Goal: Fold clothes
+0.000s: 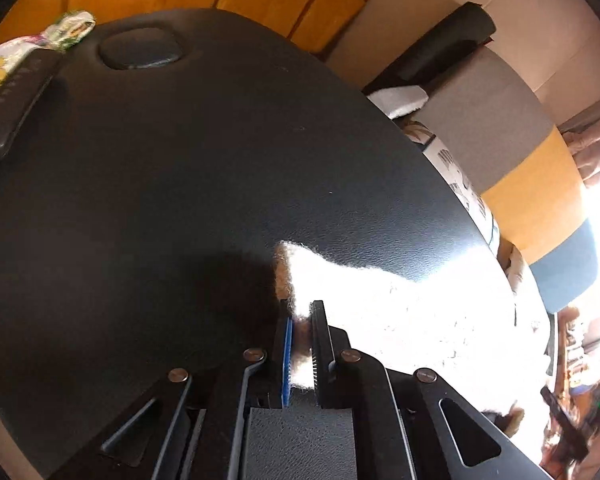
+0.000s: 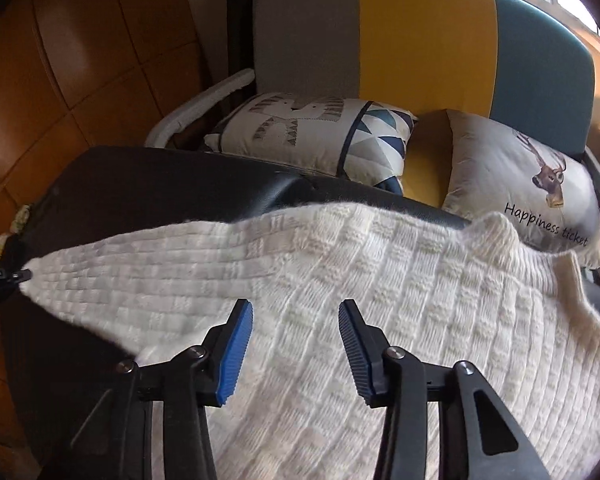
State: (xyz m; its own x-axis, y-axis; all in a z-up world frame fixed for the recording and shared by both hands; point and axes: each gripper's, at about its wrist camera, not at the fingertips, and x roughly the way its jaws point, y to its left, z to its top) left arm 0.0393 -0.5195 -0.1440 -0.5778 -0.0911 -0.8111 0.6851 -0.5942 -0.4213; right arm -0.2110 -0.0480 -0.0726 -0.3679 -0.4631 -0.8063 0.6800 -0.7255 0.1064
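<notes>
1. Two grippers in view above black padded table (image 1: 180, 168).
2. Left gripper (image 1: 300, 320): jaws narrow, clamped on corner of white knit sweater (image 2: 340, 280).
3. Right gripper (image 2: 296, 320): jaws wide apart, poised over sweater, nothing held.
4. Sweater: spread flat across table, far edge near cushions.
5. Remote control (image 1: 16, 100): on far left table edge, beside floral packet (image 1: 66, 30).
6. Deer-print cushion (image 2: 532, 184) and geometric cushion (image 2: 316, 132): on tricolour sofa (image 2: 420, 32) behind table.

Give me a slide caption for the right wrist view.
Open right tongs hover over a white knit garment on the black table, while the left tongs pinch its far corner.
</notes>
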